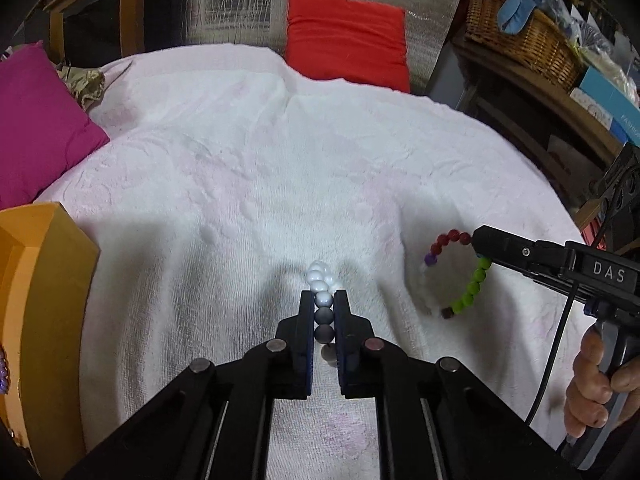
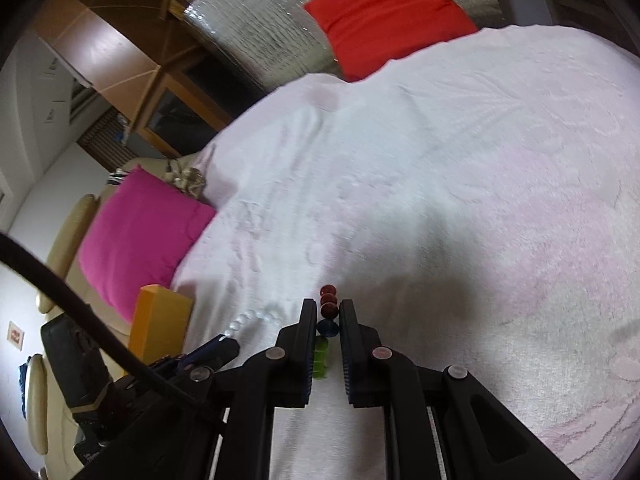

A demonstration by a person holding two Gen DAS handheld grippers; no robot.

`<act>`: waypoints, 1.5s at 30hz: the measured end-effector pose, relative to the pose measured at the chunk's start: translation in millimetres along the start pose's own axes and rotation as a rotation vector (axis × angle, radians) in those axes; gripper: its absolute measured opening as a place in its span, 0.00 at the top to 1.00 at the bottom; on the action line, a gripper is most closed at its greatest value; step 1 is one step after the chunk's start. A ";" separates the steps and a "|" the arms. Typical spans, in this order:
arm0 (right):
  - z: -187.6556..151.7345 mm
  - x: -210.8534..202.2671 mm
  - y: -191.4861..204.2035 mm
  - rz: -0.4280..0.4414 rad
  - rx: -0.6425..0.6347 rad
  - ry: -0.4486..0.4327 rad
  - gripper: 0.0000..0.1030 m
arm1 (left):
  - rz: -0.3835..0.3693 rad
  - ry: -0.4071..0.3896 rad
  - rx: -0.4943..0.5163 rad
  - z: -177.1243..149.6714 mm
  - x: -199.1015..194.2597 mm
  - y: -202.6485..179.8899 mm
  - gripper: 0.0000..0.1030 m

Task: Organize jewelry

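Bracelets, two, both in our tools over a white textured towel spread on a rounded bed-like surface.

Item one: string of round beads grading from white to dark grey. We hold it in the left tool, jaws drawn narrow onto the grey beads, white end poking out past the fingertips and a further pale bead hanging below. From the right wrist view the white beads trail out from the left tool's tip onto the towel.

Item two: multicoloured bead bracelet, red, purple, white and bright green segments. It lies in a loop on the towel, with the right tool closed on it: dark red balls, a blue disc and green cylinders sit between the narrow jaws in the right wrist view. The left wrist view shows the same tool reaching in from the right edge, its tip meeting the loop between the red and green parts, with our right hand on its grip.

Surroundings: orange-yellow cardboard box at the towel's left edge; magenta cushion beyond it; red cushion at the far side against silver quilted foil sheeting; woven wicker basket on a shelf at right.
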State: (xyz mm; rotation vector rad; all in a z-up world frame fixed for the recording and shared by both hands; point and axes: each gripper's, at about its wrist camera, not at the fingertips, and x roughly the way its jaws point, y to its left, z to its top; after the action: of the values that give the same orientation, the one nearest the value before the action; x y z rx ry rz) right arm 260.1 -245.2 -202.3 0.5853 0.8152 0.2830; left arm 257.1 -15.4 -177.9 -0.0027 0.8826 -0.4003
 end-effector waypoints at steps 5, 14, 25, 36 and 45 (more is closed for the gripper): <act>0.3 -7.0 11.2 0.046 -0.037 -0.029 0.87 | -0.001 -0.033 -0.011 4.1 -9.2 -0.1 0.91; -2.1 -12.4 18.1 0.086 -0.058 -0.039 0.87 | 0.073 -0.102 -0.022 7.4 -32.1 1.2 0.91; -7.6 -12.3 27.8 0.086 -0.097 -0.045 0.87 | 0.204 -0.144 -0.022 10.1 -44.7 11.7 0.91; -13.7 -10.7 34.5 0.074 -0.133 -0.042 0.87 | 0.238 -0.153 -0.033 11.6 -48.5 14.8 0.91; -19.4 -9.7 39.7 0.080 -0.151 -0.046 0.87 | 0.250 -0.163 -0.048 12.7 -53.6 19.4 0.91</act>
State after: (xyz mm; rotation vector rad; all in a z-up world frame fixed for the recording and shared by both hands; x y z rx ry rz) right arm 238.5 -210.2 -183.5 0.4819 0.7202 0.3997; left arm 242.9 18.8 -132.8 0.0303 0.7207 -0.1432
